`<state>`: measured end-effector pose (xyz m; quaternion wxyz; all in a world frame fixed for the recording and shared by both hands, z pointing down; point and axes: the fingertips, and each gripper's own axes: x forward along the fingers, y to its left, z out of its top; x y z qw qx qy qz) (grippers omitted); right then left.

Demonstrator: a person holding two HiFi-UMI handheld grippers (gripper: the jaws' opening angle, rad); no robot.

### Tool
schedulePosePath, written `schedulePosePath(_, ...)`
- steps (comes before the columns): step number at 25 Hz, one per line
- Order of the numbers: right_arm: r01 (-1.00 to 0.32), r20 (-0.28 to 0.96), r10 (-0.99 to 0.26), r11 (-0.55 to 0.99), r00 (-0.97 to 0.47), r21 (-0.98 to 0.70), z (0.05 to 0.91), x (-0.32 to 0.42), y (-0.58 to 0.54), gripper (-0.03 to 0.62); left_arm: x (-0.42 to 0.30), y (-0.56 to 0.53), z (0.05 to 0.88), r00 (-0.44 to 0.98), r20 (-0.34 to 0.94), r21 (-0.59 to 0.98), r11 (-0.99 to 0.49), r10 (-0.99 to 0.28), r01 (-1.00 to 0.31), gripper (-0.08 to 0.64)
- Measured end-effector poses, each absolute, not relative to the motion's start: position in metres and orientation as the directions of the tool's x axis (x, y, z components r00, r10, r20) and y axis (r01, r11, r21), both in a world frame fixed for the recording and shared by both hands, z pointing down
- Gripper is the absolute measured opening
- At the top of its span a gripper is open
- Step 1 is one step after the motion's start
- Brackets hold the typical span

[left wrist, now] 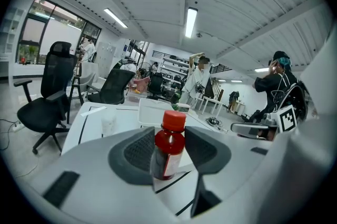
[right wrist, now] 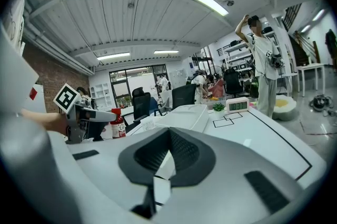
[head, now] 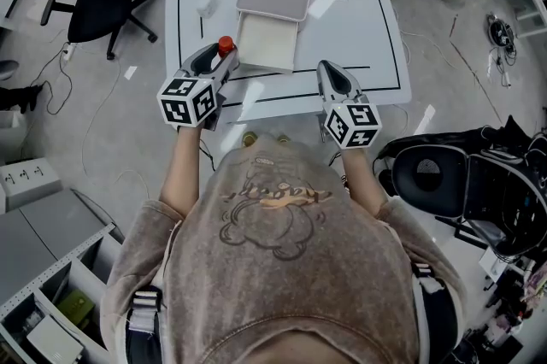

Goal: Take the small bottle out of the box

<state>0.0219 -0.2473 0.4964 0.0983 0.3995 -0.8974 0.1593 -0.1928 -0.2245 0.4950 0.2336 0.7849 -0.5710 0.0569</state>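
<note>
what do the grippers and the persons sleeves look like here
The left gripper and right gripper are light grey, tapering plastic shells with dark grey ribbed pads lining the jaws. Each carries a white cube printed with black square markers at its rear. The person wears a brownish-grey sweatshirt with a cartoon print; its sleeves leave the forearms bare.

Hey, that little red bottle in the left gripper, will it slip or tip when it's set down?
Probably rigid: the small bottle shows no denting between the pads of the left gripper. Its smooth, round body might slip or roll. Tall and narrow, it could tip when set down.
</note>
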Motion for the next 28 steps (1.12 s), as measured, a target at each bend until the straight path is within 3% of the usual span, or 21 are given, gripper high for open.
schedulePosePath(28, -0.745, 0.292, -0.687, 0.638, -0.666, -0.195, 0.4935, 0.0252, -0.2487, -0.006, -0.1835, -0.2276, 0.4972, 0.367, 0.356, 0.311, -0.262, -0.859, -0.914, 0.184)
